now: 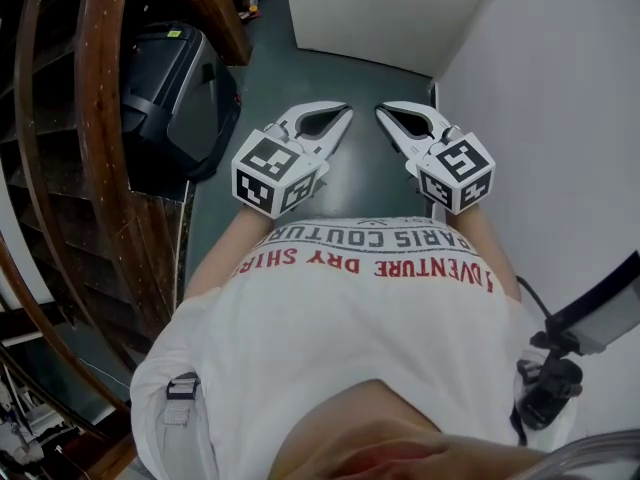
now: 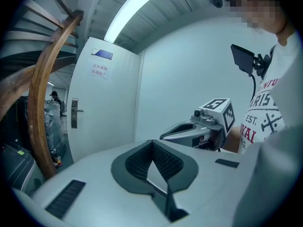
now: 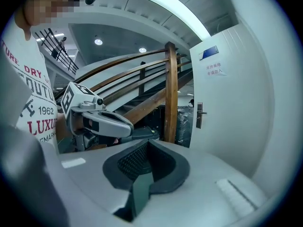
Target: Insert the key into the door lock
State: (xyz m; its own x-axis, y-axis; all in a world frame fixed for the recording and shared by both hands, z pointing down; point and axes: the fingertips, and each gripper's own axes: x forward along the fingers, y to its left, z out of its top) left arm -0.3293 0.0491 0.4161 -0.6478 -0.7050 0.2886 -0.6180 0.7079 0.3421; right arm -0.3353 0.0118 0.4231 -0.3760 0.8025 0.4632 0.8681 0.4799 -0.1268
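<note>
The white door (image 2: 102, 108) stands ahead, with its metal lock plate and lever handle (image 2: 74, 112) on its left edge; the right gripper view also shows the handle (image 3: 200, 115). In the head view the door (image 1: 390, 13) is at the top. My left gripper (image 1: 345, 111) and right gripper (image 1: 383, 110) are held side by side in front of the white T-shirt, tips pointing at the door and still some way from it. Both are shut with nothing visible between the jaws. No key shows in any view.
A curved wooden stair railing (image 1: 105, 118) and its post (image 3: 171, 93) run along the left. A black case (image 1: 170, 93) sits on the dark floor (image 1: 300, 78) beside it. A white wall (image 1: 560, 118) closes the right side.
</note>
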